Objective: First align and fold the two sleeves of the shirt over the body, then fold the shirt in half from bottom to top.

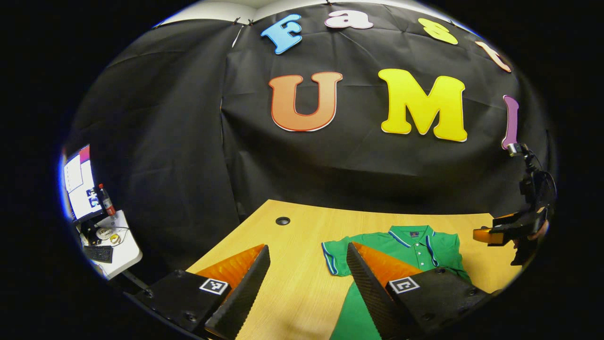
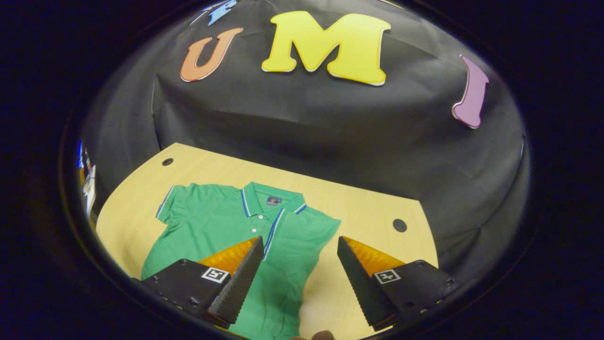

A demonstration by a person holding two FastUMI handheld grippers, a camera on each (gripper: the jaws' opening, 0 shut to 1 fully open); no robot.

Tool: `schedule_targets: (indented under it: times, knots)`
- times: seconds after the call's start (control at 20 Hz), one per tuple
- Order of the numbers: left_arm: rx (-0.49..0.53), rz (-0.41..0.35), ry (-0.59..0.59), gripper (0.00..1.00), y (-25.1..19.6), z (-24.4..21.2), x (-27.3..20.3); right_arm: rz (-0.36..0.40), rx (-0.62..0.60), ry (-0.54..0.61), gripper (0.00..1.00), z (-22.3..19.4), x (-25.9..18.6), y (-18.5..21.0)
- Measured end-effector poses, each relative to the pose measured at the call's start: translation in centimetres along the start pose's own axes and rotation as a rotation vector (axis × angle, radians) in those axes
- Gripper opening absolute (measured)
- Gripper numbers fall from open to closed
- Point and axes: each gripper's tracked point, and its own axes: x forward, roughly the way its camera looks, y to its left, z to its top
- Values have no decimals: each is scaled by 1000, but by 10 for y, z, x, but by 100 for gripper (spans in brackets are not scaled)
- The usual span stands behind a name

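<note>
A: Start close. What do the fingers look like?

B: In the left gripper view the left gripper (image 1: 306, 283) has its fingers spread wide with nothing between them, hanging above the bench (image 1: 292, 288). One finger sits over bare wood, the other over the near part of the shirt (image 1: 406, 250). In the right gripper view the right gripper (image 2: 299, 278) is likewise released, fingers apart and holding nothing, one over the green cloth, the other over wood.

A: And the shirt itself?

B: A green polo shirt (image 2: 222, 226) lying flat on the pale wooden bench (image 2: 368, 212), collar toward the far wall, front side up. The sleeve (image 2: 172, 200) on the left side of the right gripper view lies spread out to the side; the other side runs in a straight edge down from the shoulder, and I cannot tell how that sleeve lies.

A: Room around it?

B: Bare wood on both sides of the shirt and a strip beyond the collar. A round cable hole (image 2: 399, 225) sits near one far corner and another hole (image 1: 282, 220) near the other. The bench's far edge meets the black cloth wall (image 1: 188, 141).

A: Anything farther off?

B: From the left gripper view, the right gripper (image 1: 490, 233) hovers at the far right, above the bench edge. Off to the left stands a small white table (image 1: 125, 245) with a monitor (image 1: 80, 182), a bottle (image 1: 106, 200) and a keyboard (image 1: 98, 253).
</note>
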Motion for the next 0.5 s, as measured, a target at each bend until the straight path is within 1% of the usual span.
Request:
schedule_targets:
  times: [0.1,0.15,0.25,0.3,0.5]
  knots:
    - [18,-36,7,100,-6,-1,17,-1,20,-19,95,0,-27,-7]
    - [25,-51,13,100,-8,-1,25,-7,25,-29,98,-2,-38,-11]
    - [30,-78,27,100,-12,-4,43,-23,29,-43,95,-8,-61,-20]
    - [33,-93,31,100,-15,-7,55,-26,35,-42,97,-13,-71,-24]
    - [35,-136,89,100,-24,-31,99,-40,72,-13,95,-35,-98,-38]
